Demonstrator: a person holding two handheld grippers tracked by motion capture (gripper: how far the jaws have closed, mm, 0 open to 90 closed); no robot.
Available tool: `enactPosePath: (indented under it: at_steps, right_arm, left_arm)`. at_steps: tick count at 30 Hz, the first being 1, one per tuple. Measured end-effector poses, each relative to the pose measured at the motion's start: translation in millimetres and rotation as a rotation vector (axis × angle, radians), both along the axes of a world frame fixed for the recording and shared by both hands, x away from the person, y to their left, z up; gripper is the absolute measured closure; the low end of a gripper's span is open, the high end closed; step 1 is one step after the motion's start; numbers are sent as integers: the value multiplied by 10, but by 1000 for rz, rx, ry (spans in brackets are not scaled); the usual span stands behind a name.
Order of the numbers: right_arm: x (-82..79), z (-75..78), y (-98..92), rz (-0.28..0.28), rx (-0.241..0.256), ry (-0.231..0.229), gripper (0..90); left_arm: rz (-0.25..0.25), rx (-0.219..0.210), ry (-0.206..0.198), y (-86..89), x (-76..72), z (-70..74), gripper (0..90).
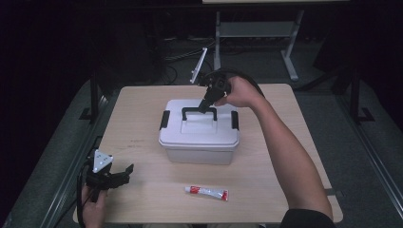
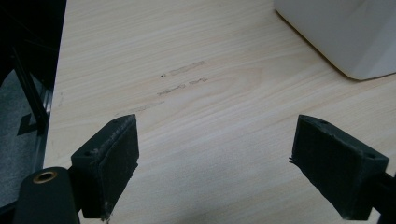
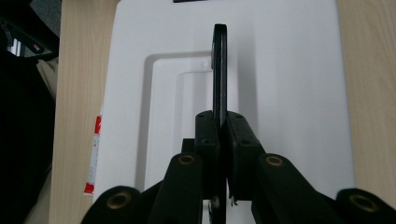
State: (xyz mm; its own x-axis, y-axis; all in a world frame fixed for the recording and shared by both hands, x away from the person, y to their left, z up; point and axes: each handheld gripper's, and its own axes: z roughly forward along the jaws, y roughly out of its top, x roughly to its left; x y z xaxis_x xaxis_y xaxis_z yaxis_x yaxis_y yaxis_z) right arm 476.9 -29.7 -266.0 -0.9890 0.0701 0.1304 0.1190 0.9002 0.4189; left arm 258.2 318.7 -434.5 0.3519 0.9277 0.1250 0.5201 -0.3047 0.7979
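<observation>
Where your forearms enter at the near edge in the high view, your left gripper (image 1: 124, 172) rests low at the near left corner of the table (image 1: 142, 99), jaws spread apart and empty. Its own view adds what the high view cannot resolve: bare wood grain with faint scuff marks (image 2: 182, 81) between the parted pads (image 2: 119, 154), and a corner of the white box (image 2: 345, 32) at upper right. Just right of that gripper lies a red-and-white tube (image 1: 206, 192), near the front edge. At mid-table stands the box (image 1: 198, 135), lid on, black latches at both ends. Farthest, your right gripper (image 1: 205, 105) reaches down from behind; its view shows the jaws clamped on the upright black handle (image 3: 220, 70), seen edge-on.
</observation>
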Motion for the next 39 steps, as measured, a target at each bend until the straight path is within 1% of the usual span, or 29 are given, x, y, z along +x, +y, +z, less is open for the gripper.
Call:
enactPosePath:
  at_steps: [5, 6, 10, 17, 26, 29, 31, 34, 39]
  right_arm:
    - [-5, 27, -13, 0, 13, -7, 842]
    - [-10, 35, -15, -2, 13, -2, 842]
    - [-27, 74, -11, 4, 33, -9, 842]
    - [-60, 144, -38, 1, 36, -19, 842]
    - [-136, 281, -179, -20, 50, -37, 842]
    - [-174, 337, -233, -25, 55, -46, 842]
    - [-207, 374, -273, -31, 56, -51, 842]
    - [-244, 419, -336, -30, 62, -61, 842]
    - [-308, 476, -464, -49, 63, -69, 842]
  left_arm:
    - [0, 1, 1, 3, 1, 0, 142]
    - [0, 1, 1, 3, 1, 0, 142]
    - [-1, 0, 0, -1, 1, -1, 142]
    - [-1, -2, -2, -3, 1, -1, 142]
    - [4, -3, -2, 3, -4, 2, 142]
    - [-1, 5, -1, 3, -2, 3, 142]
    - [-2, 7, -1, 3, -4, 4, 142]
    - [2, 0, -2, 1, -4, 2, 142]
    - [1, 1, -1, 3, -2, 1, 142]
